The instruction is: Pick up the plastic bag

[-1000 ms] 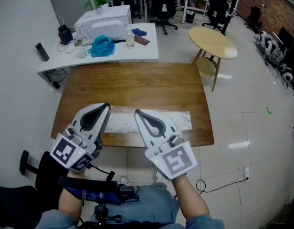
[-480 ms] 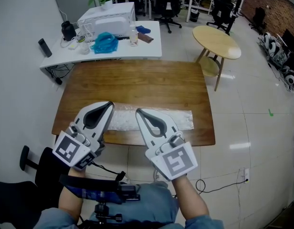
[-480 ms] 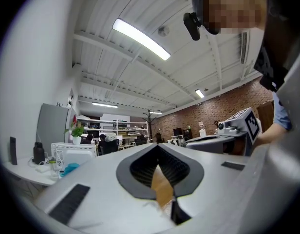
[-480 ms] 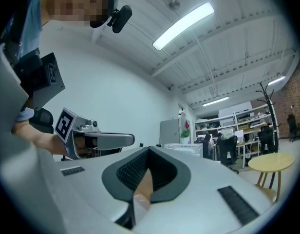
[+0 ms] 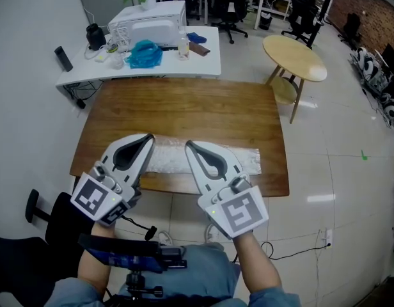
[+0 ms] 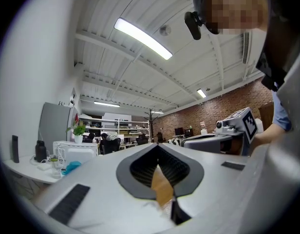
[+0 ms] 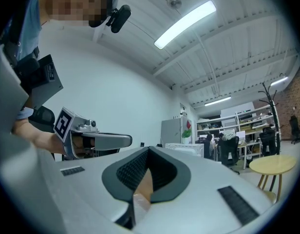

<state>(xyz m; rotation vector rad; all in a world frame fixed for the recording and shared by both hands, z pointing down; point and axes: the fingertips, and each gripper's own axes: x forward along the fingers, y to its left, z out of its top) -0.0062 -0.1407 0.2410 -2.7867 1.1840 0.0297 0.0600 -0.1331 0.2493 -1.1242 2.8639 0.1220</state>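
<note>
The plastic bag [image 5: 245,160] is clear and long, and it lies flat along the near edge of the brown wooden table [image 5: 184,110]. Both grippers hover side by side over that near edge, above the bag's left half. They point away from me, roughly level. My left gripper [image 5: 148,138] has its jaws together with nothing between them. My right gripper [image 5: 189,144] is likewise shut and empty. In the left gripper view the jaws [image 6: 157,146] meet at the tip; the right gripper view shows the same [image 7: 149,149]. The grippers hide part of the bag.
A white desk [image 5: 184,69] stands beyond the table, carrying a white appliance [image 5: 149,24], a blue bag [image 5: 144,54] and small items. A round wooden side table [image 5: 294,48] stands at the back right. A dark chair [image 5: 37,213] is near my left. Cables lie on the floor.
Both grippers stay shut and in about the same place over the bag. Only the head view has drifted slightly.
</note>
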